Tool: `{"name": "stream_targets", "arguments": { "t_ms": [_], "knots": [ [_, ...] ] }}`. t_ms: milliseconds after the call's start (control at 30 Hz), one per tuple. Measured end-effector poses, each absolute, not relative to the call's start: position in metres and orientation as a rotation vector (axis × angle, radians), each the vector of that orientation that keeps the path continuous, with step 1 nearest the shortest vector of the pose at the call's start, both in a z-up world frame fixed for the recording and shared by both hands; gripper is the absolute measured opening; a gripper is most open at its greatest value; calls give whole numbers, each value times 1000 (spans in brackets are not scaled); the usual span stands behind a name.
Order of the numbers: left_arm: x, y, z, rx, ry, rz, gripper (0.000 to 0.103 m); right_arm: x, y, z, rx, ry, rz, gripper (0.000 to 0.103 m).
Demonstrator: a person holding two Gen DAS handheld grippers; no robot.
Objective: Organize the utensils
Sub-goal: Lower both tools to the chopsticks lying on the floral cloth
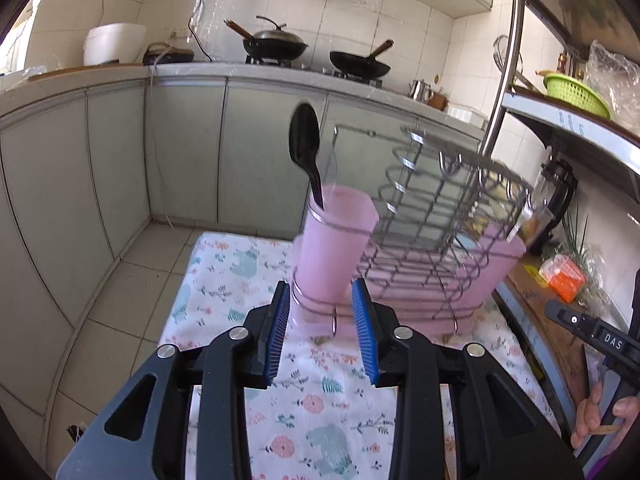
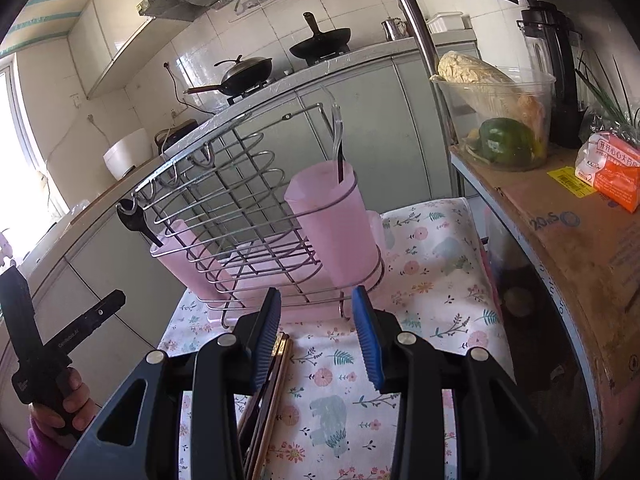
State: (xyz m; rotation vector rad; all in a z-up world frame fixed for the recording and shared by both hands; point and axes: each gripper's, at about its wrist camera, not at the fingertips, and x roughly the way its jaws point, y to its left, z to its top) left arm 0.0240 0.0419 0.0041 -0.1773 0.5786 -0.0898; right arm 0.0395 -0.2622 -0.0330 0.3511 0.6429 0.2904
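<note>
From my left tool's camera I see a small table under a flowered cloth (image 1: pixel 320 404) in a tiled kitchen, with grey cupboards and a counter carrying two woks (image 1: pixel 276 46) at the far side. On the cloth stands a wire rack (image 1: pixel 436 216) with pink cups. The near-left cup (image 1: pixel 336 248) holds a black spoon (image 1: pixel 305 148), bowl up. My left gripper (image 1: pixel 322 312) stands open and empty just short of that cup. The rack's right end is blurred, and my other tool is cut off at the right edge.

From my right tool's camera, the rack sits ahead, with its right cup (image 2: pixel 334 220) holding a clear utensil whose shape I cannot make out. My right gripper (image 2: pixel 316 320) is open with nothing between its pads. Chopsticks (image 2: pixel 266 408) lie on the cloth beneath its left finger, partly hidden. To the right, a cardboard-topped shelf (image 2: pixel 560 216) carries a tub of vegetables (image 2: pixel 500 120).
</note>
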Motion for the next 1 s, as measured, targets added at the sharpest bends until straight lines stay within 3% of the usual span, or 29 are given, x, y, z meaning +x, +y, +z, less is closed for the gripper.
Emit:
{"name": "stream_targets", "arguments": {
  "t_ms": [767,833,1000],
  "knots": [
    [58,-24,-83,-137,955,-335,31,66,-242,-104,434,930,407,37],
    [65,-28,-88,-153,986,-356,23,68,-241,-110,459,954,435,36],
    [84,-33,-101,-194,1049,-379,13,75,-238,-118,506,993,482,34]
  ]
}}
